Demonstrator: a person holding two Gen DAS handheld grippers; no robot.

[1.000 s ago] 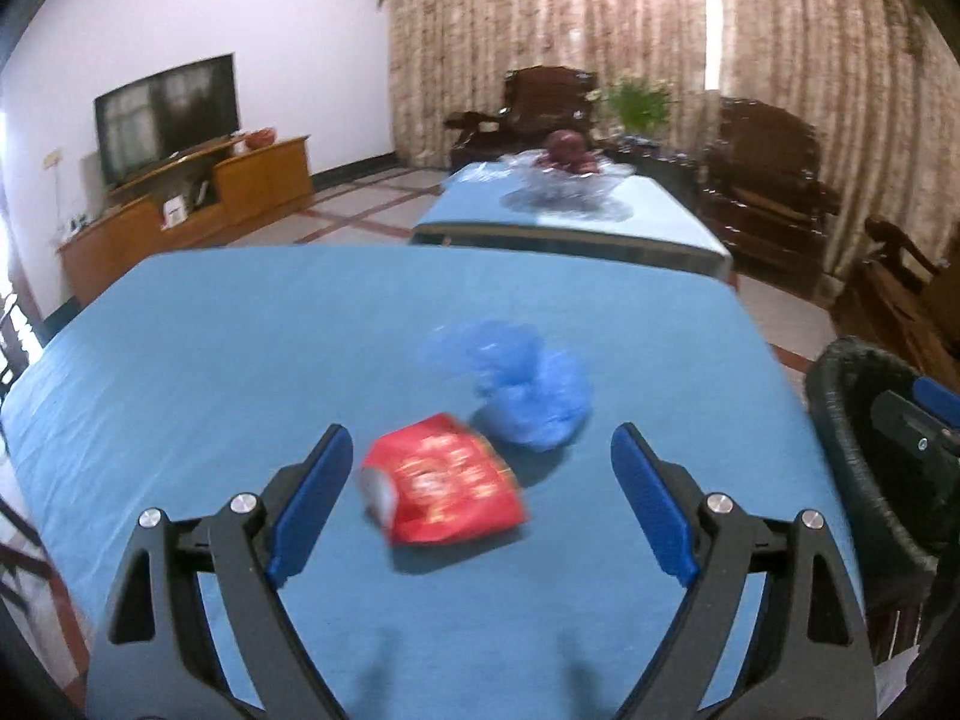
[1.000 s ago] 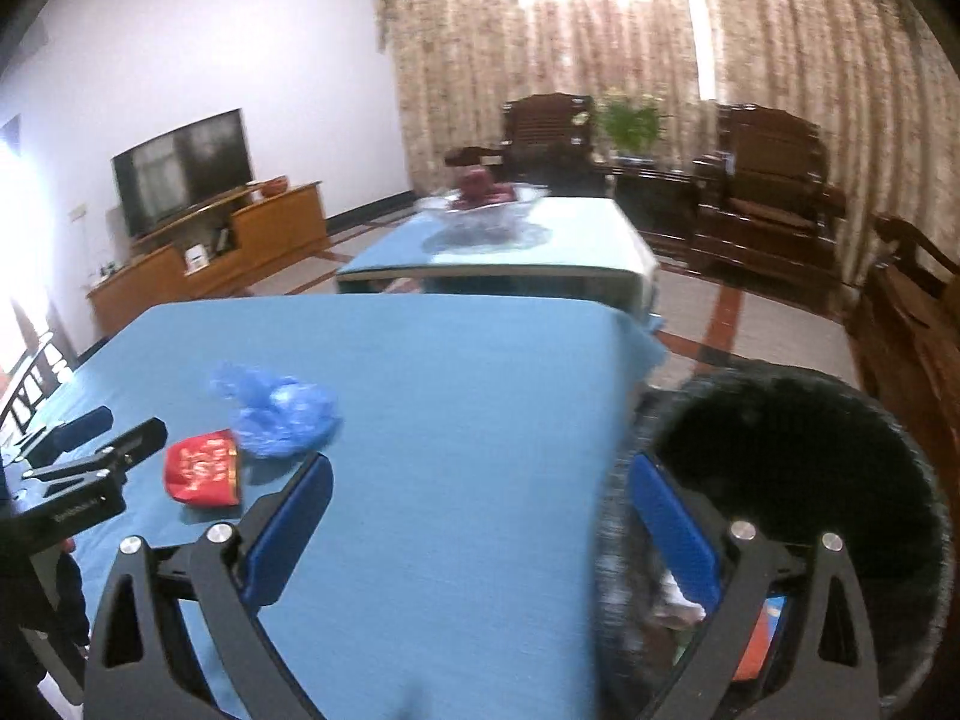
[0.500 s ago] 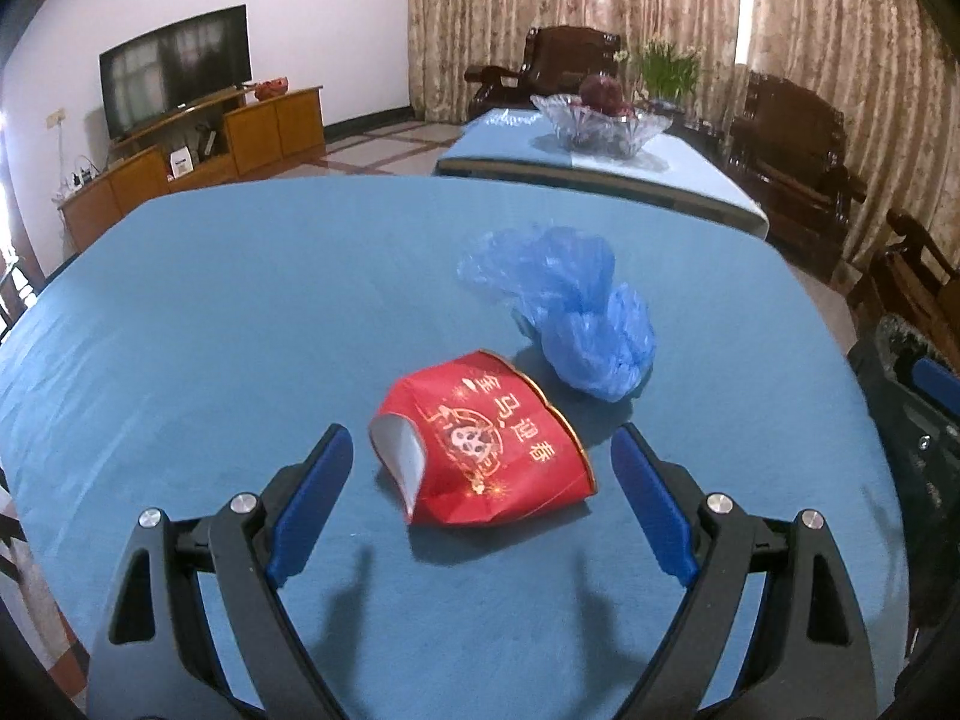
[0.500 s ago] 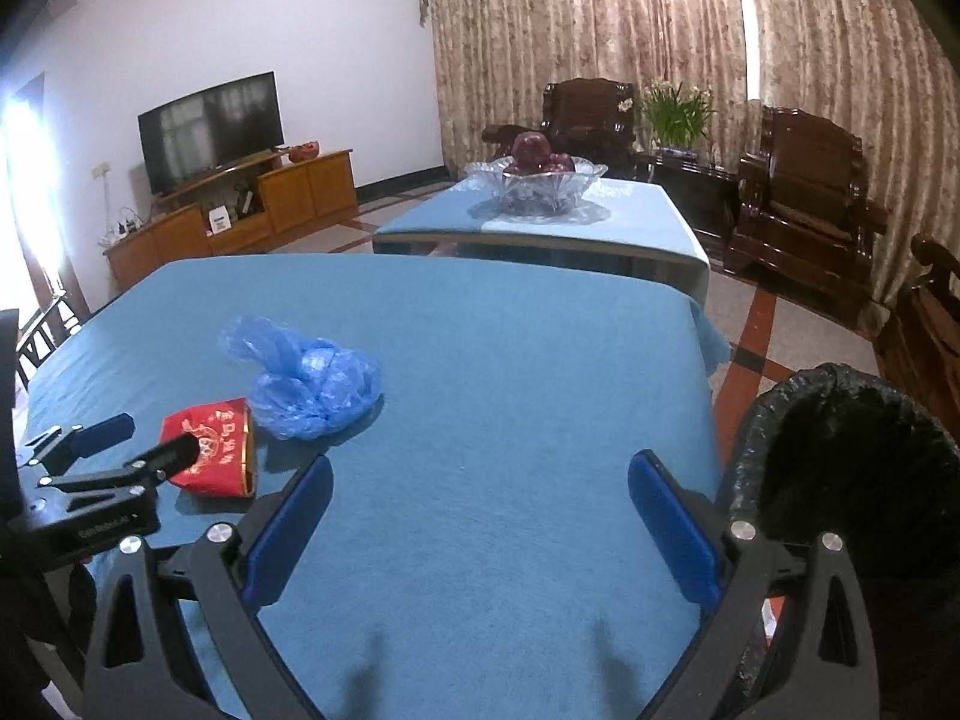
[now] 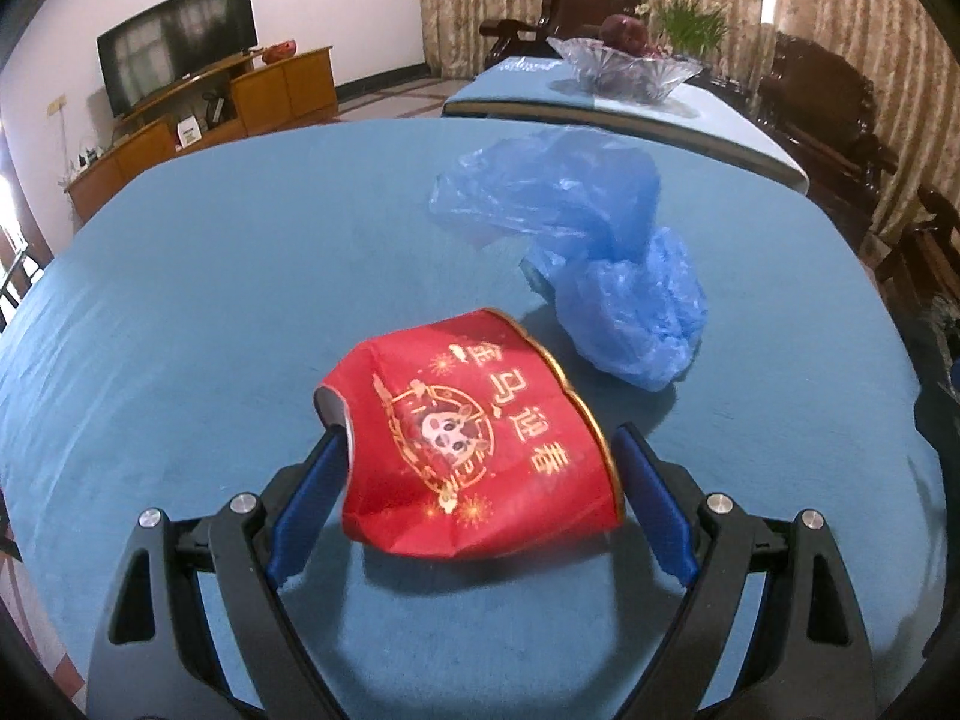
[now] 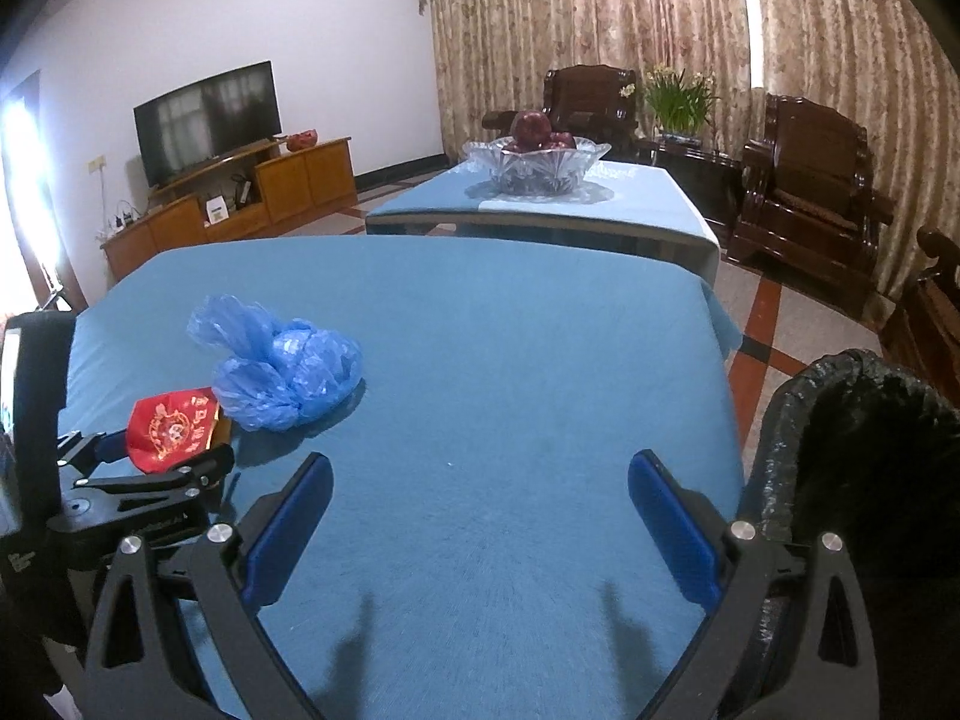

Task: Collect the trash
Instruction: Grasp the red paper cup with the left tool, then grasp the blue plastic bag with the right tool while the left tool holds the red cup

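Observation:
A red foil packet [image 5: 474, 444] with gold print lies on the blue table [image 5: 210, 300]. My left gripper [image 5: 478, 447] is open and straddles it, one blue pad close at each side of the packet. Just beyond the packet sits a crumpled blue plastic bag [image 5: 600, 264]. In the right wrist view the red packet [image 6: 171, 426] and blue bag [image 6: 288, 369] are at the left, with the left gripper [image 6: 165, 450] around the packet. My right gripper [image 6: 480, 465] hangs open over bare tablecloth, nothing between its fingers. A black-lined trash bin [image 6: 840, 396] stands off the table's right edge.
Behind the table is a second blue-covered table [image 6: 630, 198] with a glass fruit bowl [image 6: 534, 165]. Dark wooden armchairs [image 6: 804, 180] line the curtain. A TV [image 6: 207, 117] on a wooden cabinet stands at the left wall.
My left gripper came down and forward, so the red packet now sits between its jaws instead of ahead of them. The right gripper swung left from over the bin, toward the table.

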